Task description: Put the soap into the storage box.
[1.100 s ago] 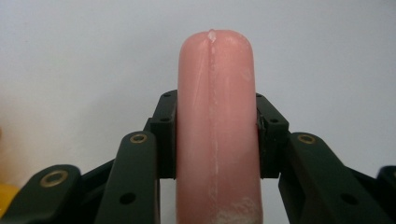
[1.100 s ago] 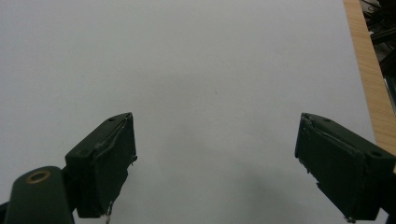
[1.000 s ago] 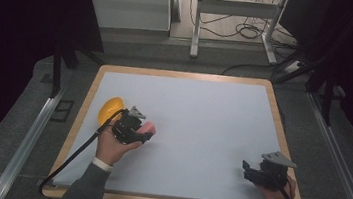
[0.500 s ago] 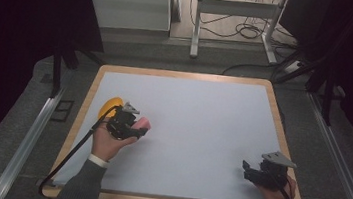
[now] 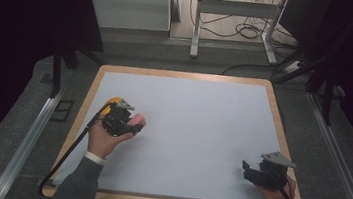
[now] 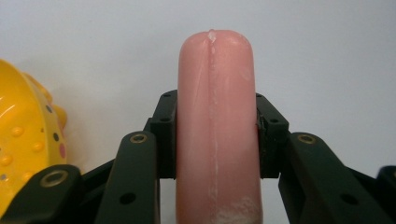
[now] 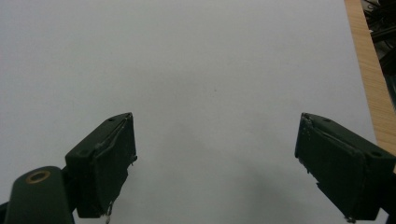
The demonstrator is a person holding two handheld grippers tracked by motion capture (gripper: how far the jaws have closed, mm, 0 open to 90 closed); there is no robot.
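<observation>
My left gripper (image 5: 128,126) is shut on a pink sausage-shaped toy (image 5: 138,121), which stands up between the two black jaws in the left gripper view (image 6: 215,116). A yellow spotted toy (image 5: 109,105) lies just left of that gripper on the white table top, and the same yellow toy (image 6: 23,144) shows at the left edge of the left gripper view. Near the table's front right corner, my right gripper (image 5: 251,172) is open; its fingers (image 7: 105,158) stand wide apart over bare white surface.
The white table top (image 5: 196,127) has a wooden rim (image 5: 274,103). Metal rails (image 5: 29,133) run along both sides on the dark floor. A desk frame and cables (image 5: 243,26) stand beyond the far edge.
My left gripper has drifted slightly left and back with the pink toy, closer to the yellow toy. The right gripper has stayed in place.
</observation>
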